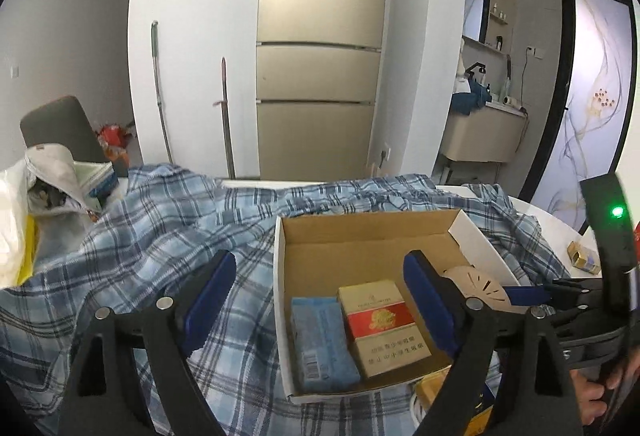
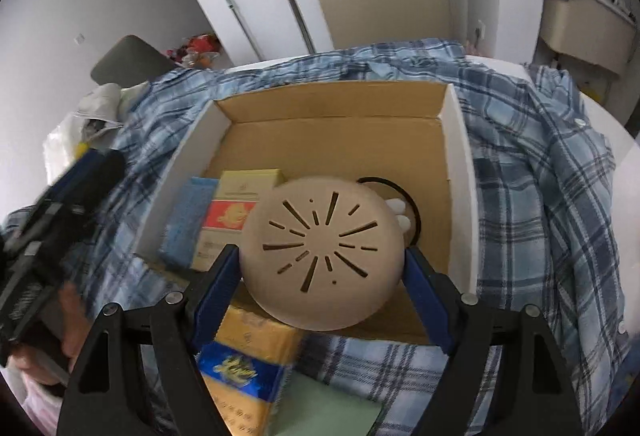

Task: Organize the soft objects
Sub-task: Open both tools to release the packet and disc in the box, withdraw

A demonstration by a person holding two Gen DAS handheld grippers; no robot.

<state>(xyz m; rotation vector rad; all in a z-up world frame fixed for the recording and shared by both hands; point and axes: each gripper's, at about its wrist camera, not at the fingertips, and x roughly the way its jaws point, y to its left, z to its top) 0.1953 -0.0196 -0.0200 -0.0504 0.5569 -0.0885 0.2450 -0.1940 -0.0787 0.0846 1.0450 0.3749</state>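
An open cardboard box (image 1: pixel 486 248) (image 2: pixel 460 139) sits on a blue plaid shirt (image 1: pixel 168 211) (image 2: pixel 536 163). Inside lie a blue pack (image 1: pixel 322 344) (image 2: pixel 186 215) and a gold-and-red carton (image 1: pixel 382 324) (image 2: pixel 230 211). My right gripper (image 2: pixel 322 274) is shut on a beige round slotted cover (image 2: pixel 322 252), held just above the box's near right part; the cover also shows in the left wrist view (image 1: pixel 478 282). My left gripper (image 1: pixel 320 300) is open and empty, straddling the box's left wall.
A yellow-and-blue tissue pack (image 2: pixel 248 368) and a green pad (image 2: pixel 332 408) lie before the box. A black ring (image 2: pixel 404 195) lies in the box. White bags (image 1: pixel 44 175) sit at the left, a small gold box (image 1: pixel 582 256) at the right, a fridge (image 1: pixel 320 75) behind.
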